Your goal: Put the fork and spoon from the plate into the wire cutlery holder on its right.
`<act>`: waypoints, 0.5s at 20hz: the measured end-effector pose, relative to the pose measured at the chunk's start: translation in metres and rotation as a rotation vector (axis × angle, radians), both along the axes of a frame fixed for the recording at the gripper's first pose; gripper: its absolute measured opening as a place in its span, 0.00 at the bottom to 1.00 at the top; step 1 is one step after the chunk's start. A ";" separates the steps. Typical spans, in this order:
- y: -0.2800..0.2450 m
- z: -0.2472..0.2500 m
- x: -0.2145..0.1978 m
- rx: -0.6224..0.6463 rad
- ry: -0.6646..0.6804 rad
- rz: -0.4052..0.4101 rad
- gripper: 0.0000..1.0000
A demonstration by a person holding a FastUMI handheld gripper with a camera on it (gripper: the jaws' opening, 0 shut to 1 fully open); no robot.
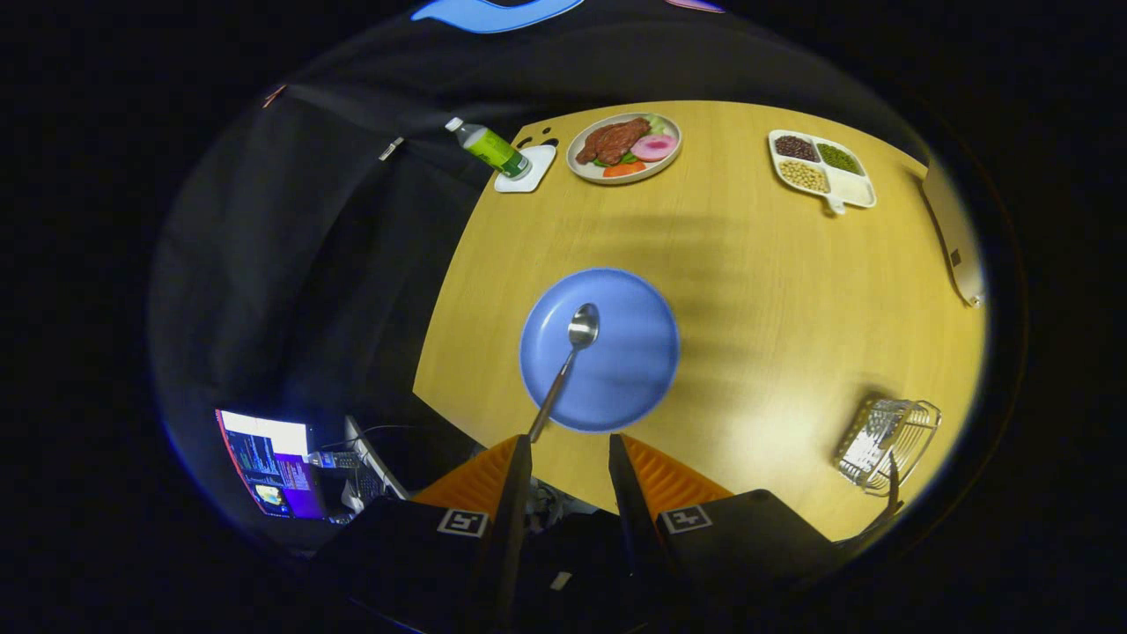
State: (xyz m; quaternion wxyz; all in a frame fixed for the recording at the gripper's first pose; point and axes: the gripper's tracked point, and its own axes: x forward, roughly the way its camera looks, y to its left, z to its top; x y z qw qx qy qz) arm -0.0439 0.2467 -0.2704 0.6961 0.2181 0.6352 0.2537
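Blue plate [616, 370] at mid-frame carries the spoon [568, 357], whose handle runs down toward the left finger. Gripper [570, 449] hangs released, fingers apart, just short of the plate. Wire cutlery holder [885, 440] sits at lower right on the wooden table [775, 308].

Spoon [572, 352] on plate [634, 370] just ahead of parted fingers [511, 475], wire cutlery holder [885, 443] to its right, food dish [623, 146], bottle [489, 148] and divided tray [821, 167] beyond.

bare table [757, 291] between plate [634, 387], holder [885, 440]
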 end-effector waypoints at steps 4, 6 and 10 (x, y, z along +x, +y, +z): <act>0.042 -0.035 0.008 -0.045 0.027 0.003 0.56; 0.057 -0.054 0.008 -0.081 0.051 0.011 0.56; 0.076 -0.093 0.011 -0.160 0.074 0.018 0.56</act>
